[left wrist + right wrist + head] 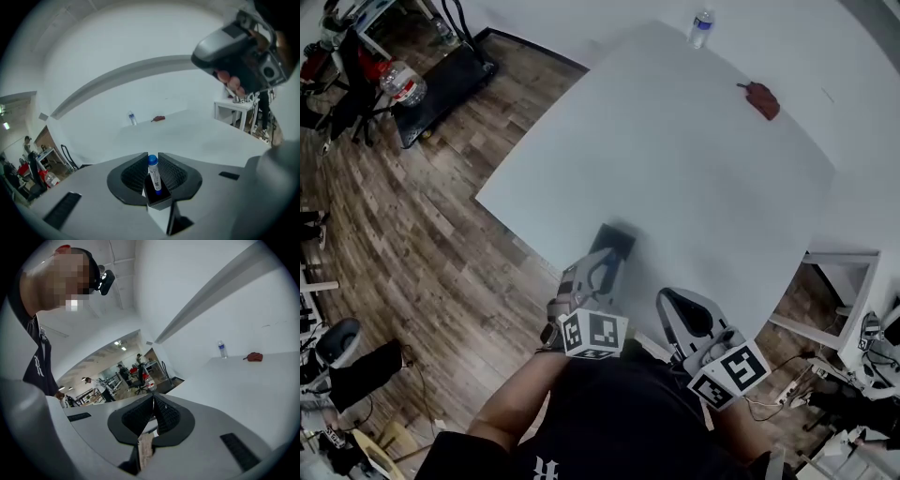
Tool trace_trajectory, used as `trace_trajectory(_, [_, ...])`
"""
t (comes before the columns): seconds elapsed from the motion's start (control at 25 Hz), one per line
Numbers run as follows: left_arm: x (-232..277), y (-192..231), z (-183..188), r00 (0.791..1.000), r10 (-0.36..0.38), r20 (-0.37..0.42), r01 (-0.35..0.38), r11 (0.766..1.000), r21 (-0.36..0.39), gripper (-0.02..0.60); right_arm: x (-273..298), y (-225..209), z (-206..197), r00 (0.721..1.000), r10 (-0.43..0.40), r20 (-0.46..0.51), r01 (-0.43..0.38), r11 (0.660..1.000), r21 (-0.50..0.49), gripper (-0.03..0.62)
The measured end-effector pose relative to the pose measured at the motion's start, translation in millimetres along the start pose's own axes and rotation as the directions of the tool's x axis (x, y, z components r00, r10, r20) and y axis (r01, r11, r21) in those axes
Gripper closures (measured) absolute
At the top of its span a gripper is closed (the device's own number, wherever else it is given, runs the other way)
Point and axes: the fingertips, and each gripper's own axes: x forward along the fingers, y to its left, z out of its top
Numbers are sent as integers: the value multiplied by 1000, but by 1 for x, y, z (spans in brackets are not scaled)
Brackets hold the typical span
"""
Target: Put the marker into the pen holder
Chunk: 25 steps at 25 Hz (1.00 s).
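Table: a white table top (694,169) over a wood-plank floor.
Pen holder: a black, square, open-topped pen holder (159,203) stands on the table close to its near edge, just beyond the left gripper's tips.
Marker: a white marker (155,178) with a blue cap stands inside the pen holder, leaning a little, its lower end at the bottom and its cap sticking out above the rim.
Left gripper: the left gripper (151,158) points down over the holder. Its jaws are only the cap's width apart and pinch the marker's blue cap between their tips.
Right gripper: the right gripper (153,401) is held to the right of the left one, at the near edge and apart from the holder. Its jaws are pressed together with nothing between them.
Far side: a clear water bottle (701,26) stands at the far edge. A small red object (760,99) lies to its right, well apart from the holder.
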Motion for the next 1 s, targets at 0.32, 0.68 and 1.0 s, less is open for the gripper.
trace_trajectory(0.32, [43,-14,-49,988,-73,-135,90,988,129,512,21,-20,-9,998,-56,-36,58,997,56,579])
trace_trajectory(0.68, [59,-25,-58,969,-159,-188,188,971,147,497,28,-31,-9,994,-97,-41,100,992,76,577])
trace_trajectory(1.0, [54,-20,-35,980,-150,-135,167,978,127,497,29,-37,-7,995,-98,-36,100,993,57,579])
